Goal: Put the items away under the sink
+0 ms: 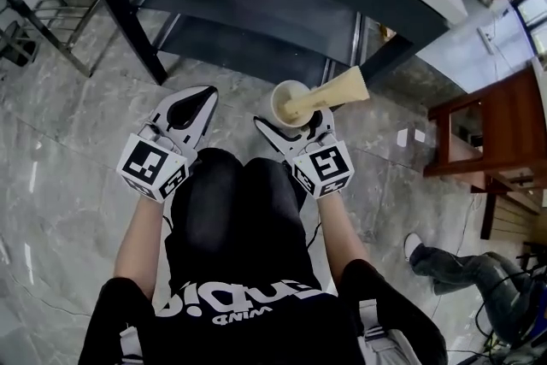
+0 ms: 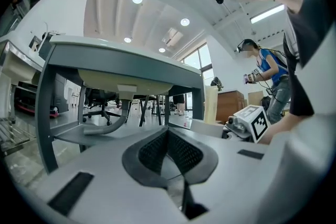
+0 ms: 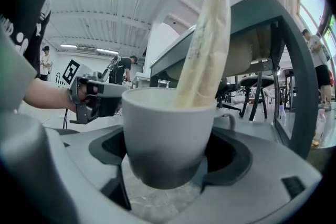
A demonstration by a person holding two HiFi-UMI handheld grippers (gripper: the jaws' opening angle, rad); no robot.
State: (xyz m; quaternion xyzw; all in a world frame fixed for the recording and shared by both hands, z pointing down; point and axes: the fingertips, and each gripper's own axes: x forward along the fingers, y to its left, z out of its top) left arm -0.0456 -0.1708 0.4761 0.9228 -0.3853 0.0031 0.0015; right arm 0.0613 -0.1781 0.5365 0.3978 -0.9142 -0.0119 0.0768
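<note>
Both bare forearms reach forward past the person's knees, the tools side by side over the grey floor. The left gripper point(image 1: 203, 96) points toward 1 o'clock, its jaws pressed together with nothing between them. The right gripper point(image 1: 295, 122) points toward 11 o'clock and is clamped on the lower body of a white mug point(image 1: 285, 101), held upright above the floor. A cream paper packet point(image 1: 338, 92) stands in the mug, leaning out toward 2 o'clock. The sink stand's lower shelf point(image 1: 256, 8) lies at 12 o'clock, beyond both tools.
</note>
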